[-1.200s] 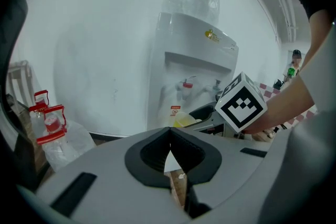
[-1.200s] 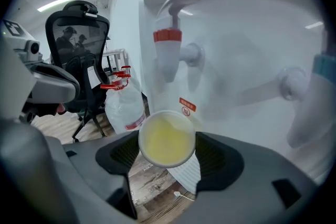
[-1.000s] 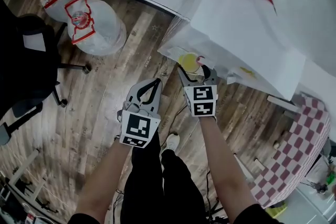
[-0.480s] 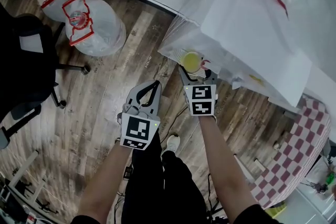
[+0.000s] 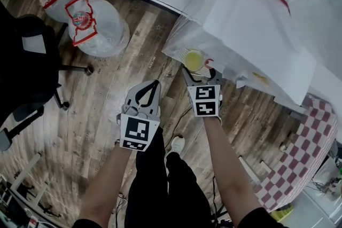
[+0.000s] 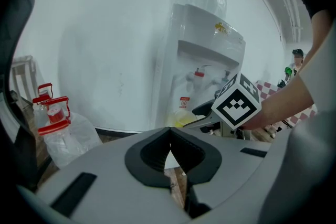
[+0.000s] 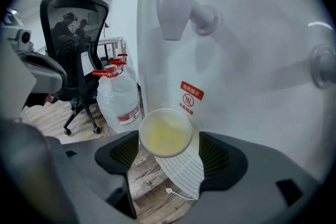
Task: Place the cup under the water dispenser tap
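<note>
A pale yellow cup stands upright on the white slotted drip tray of the plastic-wrapped white water dispenser. A red-capped tap hangs above it. My right gripper is open, its jaws on either side of the cup with a gap showing at each pad. My left gripper hangs over the wooden floor left of it, shut and empty. From the left gripper view the cup sits low at the dispenser.
Two clear water jugs with red handles stand on the floor left of the dispenser. A black office chair is further left. A red-checked cloth lies at the right. My legs and a shoe are below.
The right gripper, with the cup between its jaws, has edged slightly toward the dispenser. Its jaw spread looks unchanged. The left gripper has drifted a little toward me.
</note>
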